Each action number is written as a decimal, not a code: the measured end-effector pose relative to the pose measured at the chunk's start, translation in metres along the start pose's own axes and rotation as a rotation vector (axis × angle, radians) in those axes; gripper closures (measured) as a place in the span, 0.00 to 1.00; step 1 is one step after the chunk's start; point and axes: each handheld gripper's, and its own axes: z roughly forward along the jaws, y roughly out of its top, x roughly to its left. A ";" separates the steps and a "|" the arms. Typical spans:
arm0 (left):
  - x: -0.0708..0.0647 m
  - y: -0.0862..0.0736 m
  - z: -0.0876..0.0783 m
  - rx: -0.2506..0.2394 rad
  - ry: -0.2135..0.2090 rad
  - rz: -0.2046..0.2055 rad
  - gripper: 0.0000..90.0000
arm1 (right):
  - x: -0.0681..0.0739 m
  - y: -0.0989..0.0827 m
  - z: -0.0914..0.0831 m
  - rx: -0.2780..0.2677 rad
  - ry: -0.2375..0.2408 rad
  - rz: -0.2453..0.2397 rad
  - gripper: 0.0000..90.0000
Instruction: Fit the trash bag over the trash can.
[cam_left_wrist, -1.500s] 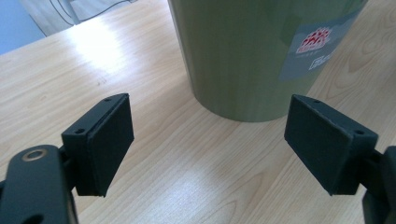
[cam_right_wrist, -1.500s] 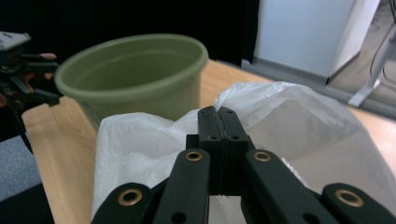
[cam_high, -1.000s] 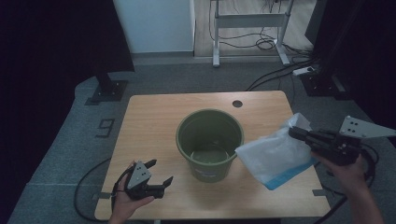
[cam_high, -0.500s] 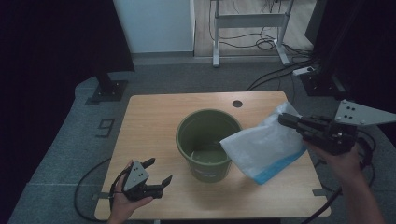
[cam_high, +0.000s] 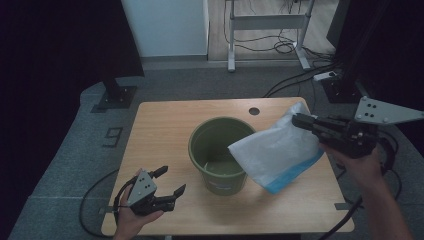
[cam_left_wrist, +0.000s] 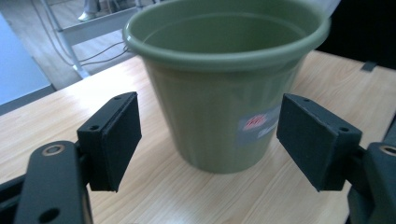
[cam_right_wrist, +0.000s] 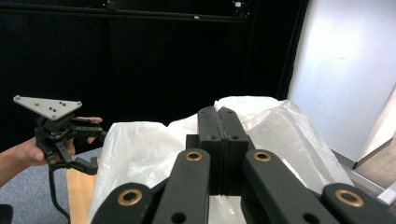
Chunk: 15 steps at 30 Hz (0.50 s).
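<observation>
The white plastic bag (cam_high: 277, 152) with a blue bottom edge hangs tilted in the air over the table's (cam_high: 165, 125) right half, its lower corner reaching over the rim of the green plastic bucket (cam_high: 220, 150). The right gripper (cam_high: 300, 121) is clenched on the bag's upper corner, jaws pressed together. The left gripper (cam_high: 170, 182), near the table's front left corner, faces the bucket with nothing between its jaws; they stand apart and have just been narrowing a little.
</observation>
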 end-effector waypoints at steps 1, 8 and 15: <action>-0.001 0.004 0.001 0.001 -0.002 0.000 0.25 | 0.000 0.002 0.000 -0.002 0.001 0.000 0.99; -0.010 0.029 0.014 -0.002 -0.029 0.013 0.28 | 0.004 0.011 0.005 -0.019 0.008 -0.005 0.99; -0.016 0.042 0.034 0.020 -0.078 0.025 0.29 | 0.003 0.007 0.010 -0.011 0.013 0.004 0.99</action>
